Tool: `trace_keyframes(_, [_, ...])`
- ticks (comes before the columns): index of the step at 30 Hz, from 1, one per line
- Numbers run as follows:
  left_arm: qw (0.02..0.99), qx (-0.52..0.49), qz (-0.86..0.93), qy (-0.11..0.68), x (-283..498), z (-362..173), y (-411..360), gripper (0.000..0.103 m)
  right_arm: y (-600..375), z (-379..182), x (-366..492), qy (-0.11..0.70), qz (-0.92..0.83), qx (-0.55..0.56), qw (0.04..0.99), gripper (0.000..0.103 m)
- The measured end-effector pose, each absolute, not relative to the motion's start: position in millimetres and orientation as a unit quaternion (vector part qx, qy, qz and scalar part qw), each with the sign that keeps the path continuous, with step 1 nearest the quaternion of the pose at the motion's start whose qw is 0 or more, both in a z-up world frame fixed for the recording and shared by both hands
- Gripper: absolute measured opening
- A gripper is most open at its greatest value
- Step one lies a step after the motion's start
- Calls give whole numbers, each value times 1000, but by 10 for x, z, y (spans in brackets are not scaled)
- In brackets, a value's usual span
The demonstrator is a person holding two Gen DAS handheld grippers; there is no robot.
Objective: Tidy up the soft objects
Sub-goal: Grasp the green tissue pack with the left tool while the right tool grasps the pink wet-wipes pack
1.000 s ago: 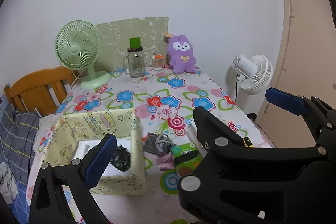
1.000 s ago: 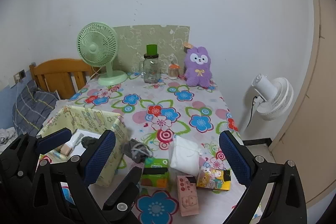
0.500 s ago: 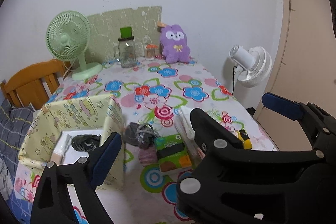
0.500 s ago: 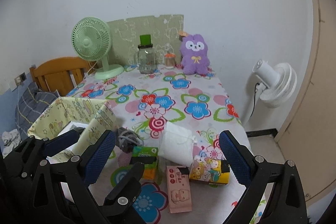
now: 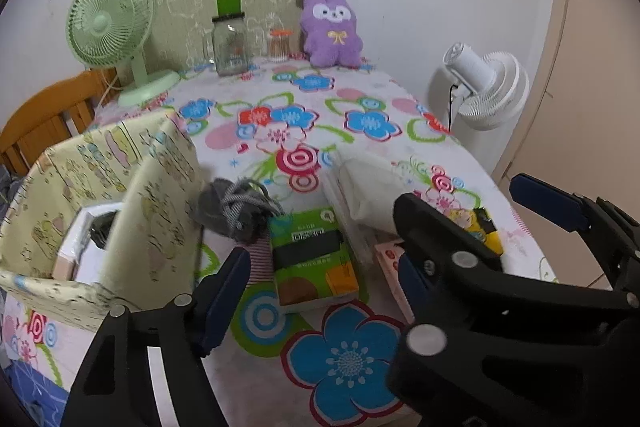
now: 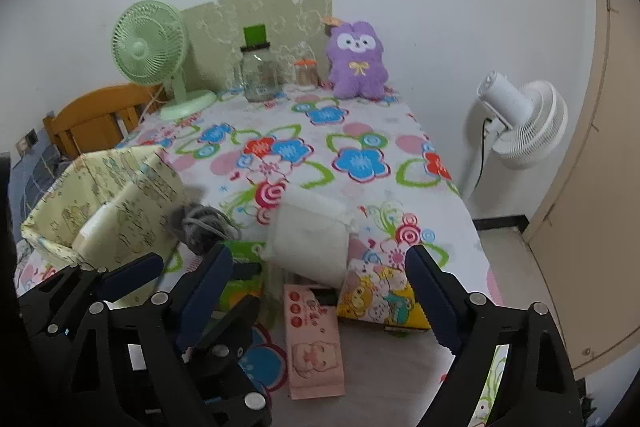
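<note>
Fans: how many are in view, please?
2. The green fan stands on the table's far left corner; the white fan stands on the floor, right of the table. None seems hidden.

The tablecloth [image 6: 360, 131] looked smooth, faintly glossy; the bunny [image 6: 357, 65] was fuzzy plush; the jar [image 5: 229, 45] clear glass; the socks [image 5: 236, 207] knitted cloth; the fan [image 5: 110, 23] matt green plastic; the chair [image 6: 96, 115] varnished wood; gripper pads [image 6: 430, 291] ribbed blue.

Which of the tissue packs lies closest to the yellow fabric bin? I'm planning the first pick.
The green tissue pack: it lies beside the grey socks, next to the bin. The pink pack and the yellow cartoon pack lie further right.
</note>
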State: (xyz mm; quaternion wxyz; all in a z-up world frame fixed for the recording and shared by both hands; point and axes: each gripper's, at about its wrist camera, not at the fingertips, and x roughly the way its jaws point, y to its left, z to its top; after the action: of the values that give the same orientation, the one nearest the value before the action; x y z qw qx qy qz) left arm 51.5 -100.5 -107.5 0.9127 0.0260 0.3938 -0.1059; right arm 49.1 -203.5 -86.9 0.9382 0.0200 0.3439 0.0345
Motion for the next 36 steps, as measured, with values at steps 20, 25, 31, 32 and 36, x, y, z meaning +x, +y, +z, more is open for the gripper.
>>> trace_keyframes(20, [901, 36, -98, 420, 676, -1452, -1051, 53, -2120, -1308, 653, 398, 26, 42, 916, 84])
trace_keyframes(25, [902, 40, -104, 418, 636, -1443, -1041, 51, -2081, -1322, 638, 400, 26, 37, 916, 84])
trace_keyframes(31, [902, 46, -104, 416, 530, -1446, -994, 51, -2022, -1352, 579, 400, 30, 33, 915, 84])
trace_keyframes(32, [902, 47, -104, 415, 506, -1449, -985, 51, -2018, -1367, 565, 402, 30, 35, 915, 82])
trace_keyframes(36, [903, 49, -105, 414, 444, -1446, -957, 51, -2025, -1428, 546, 409, 29, 45, 911, 79])
